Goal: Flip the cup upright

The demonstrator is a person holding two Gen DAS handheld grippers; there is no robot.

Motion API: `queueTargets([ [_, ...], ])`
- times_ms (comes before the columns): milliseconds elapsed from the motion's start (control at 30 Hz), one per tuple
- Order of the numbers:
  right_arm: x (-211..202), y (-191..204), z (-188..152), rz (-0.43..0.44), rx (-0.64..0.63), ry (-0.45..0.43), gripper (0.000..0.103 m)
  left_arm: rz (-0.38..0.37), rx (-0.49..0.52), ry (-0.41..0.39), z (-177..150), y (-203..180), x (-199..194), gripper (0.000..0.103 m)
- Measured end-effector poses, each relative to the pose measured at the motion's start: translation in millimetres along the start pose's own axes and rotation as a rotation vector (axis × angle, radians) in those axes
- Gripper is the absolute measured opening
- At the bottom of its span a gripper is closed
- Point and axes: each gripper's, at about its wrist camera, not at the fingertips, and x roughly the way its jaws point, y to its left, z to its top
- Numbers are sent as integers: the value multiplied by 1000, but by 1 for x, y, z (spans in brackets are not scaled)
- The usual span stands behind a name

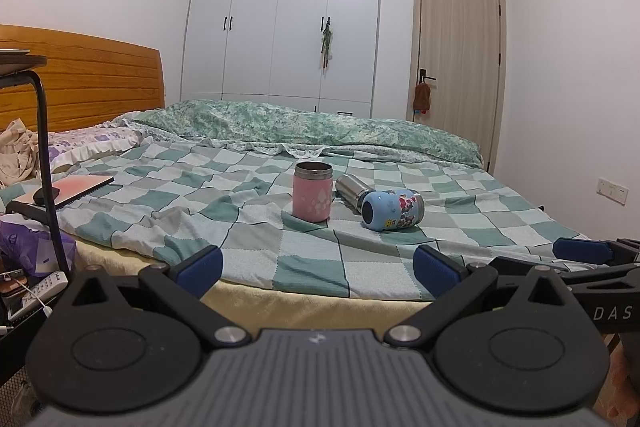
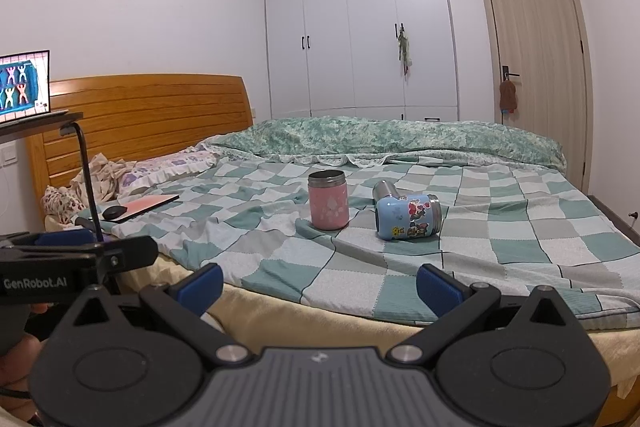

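Note:
A blue cup with cartoon stickers (image 1: pixel 394 209) (image 2: pixel 408 216) lies on its side on the checkered bedspread (image 1: pixel 248 227) (image 2: pixel 500 227). A plain steel cup (image 1: pixel 351 187) (image 2: pixel 385 190) lies on its side just behind it. A pink cup (image 1: pixel 312 197) (image 2: pixel 328 200) stands upright to their left. My left gripper (image 1: pixel 318 269) is open and empty at the near bed edge, well short of the cups. My right gripper (image 2: pixel 319 285) is open and empty, also at the near edge. Each gripper shows at the other view's side.
A laptop with a mouse (image 1: pixel 66 193) (image 2: pixel 140 206) lies on the bed's left side. A black side table leg (image 1: pixel 48 163) (image 2: pixel 90 179) stands at the left. A folded green quilt (image 1: pixel 312 127) (image 2: pixel 400 139) lies behind the cups. A wardrobe and door stand beyond.

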Motion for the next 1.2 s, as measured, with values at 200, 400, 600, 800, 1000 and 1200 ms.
queueTargets([
  [200,2,-1,0,-2,2,1,103,0,0,7,-1,0,1,103],
  [400,2,-1,0,-1,2,-1,103,3,-1,4,0,1,2,103],
  [600,2,-1,0,-2,3,-1,103,6,-2,7,1,2,2,103],
  [800,3,-1,0,-1,4,0,103,6,-2,8,2,2,3,103],
  [1000,3,-2,0,0,5,-1,103,8,-1,11,1,1,3,103],
  [1200,3,-2,0,0,5,-1,103,9,-2,12,1,0,4,103],
])
